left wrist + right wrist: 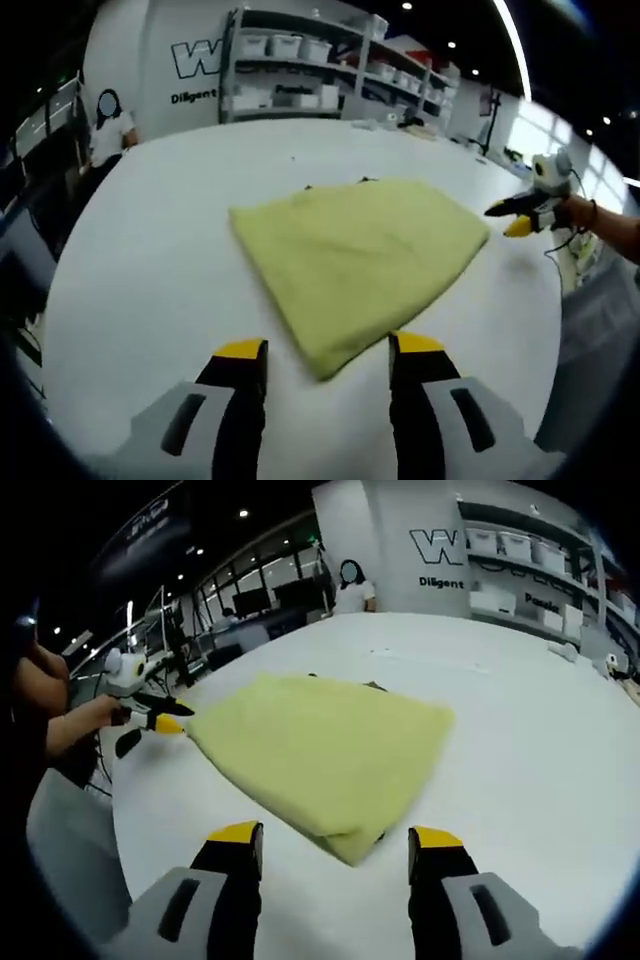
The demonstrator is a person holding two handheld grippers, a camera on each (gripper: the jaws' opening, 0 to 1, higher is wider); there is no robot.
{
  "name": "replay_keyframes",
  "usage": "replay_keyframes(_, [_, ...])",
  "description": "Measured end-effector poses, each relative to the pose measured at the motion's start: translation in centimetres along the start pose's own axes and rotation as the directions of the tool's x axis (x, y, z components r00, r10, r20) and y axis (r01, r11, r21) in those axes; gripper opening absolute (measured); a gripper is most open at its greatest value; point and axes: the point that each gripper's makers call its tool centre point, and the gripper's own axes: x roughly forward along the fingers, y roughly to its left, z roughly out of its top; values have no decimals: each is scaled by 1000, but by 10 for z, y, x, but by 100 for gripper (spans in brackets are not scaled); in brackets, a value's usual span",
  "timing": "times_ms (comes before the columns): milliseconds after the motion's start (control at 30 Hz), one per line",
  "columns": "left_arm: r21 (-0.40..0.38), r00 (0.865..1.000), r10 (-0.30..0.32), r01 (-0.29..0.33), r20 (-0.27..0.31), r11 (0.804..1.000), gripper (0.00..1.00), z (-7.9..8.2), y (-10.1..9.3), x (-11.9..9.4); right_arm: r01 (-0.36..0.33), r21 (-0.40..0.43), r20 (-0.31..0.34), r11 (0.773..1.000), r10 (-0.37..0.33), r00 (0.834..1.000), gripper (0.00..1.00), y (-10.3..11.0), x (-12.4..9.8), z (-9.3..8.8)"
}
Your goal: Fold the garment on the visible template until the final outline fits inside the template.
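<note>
Hovering above the white worktop [150, 300], the left tool [325, 352] is spreading its jaws wide with nothing between them, just short of the near corner of one folded yellow garment [360, 255]. The right tool [335, 840] is likewise gaping empty over the nearest corner of that garment [320, 745]. In the left gripper view the right tool [522, 212] is showing beside the garment's far-right edge; whether it is touching the cloth I cannot tell. The garment is lying flat mid-worktop, a dark edge peeking out behind it, with bare white surface lying open all around. Shelves [320, 70] with white bins are standing behind, beside wall lettering starting "W" and "Diligent" [441, 582]. A person [108, 130] is waiting beyond the worktop's far edge.
</note>
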Motion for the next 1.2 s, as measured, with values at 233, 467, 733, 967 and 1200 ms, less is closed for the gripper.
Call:
replay_keyframes(233, [-35,1000,-21,21,8,999,31,-4,0,1,34,-25,-32,999,-35,999,28,-10,2,-17])
replay_keyframes(467, [-28,1000,-6,7,4,1000,18,-8,3,3,38,-29,-35,999,-39,999,8,-11,6,-25])
replay_keyframes(733, [-27,1000,-14,14,0,1000,9,-10,1,4,39,-25,-19,999,-39,999,3,-10,8,-22])
replay_keyframes(967, [-29,1000,-16,16,14,999,2,-7,1,6,24,-30,-15,999,-25,1000,0,-7,10,-21])
replay_keyframes(1200, [-31,1000,-22,22,15,999,0,-6,3,6,16,-42,-16,999,-17,1000,0,-7,5,-19])
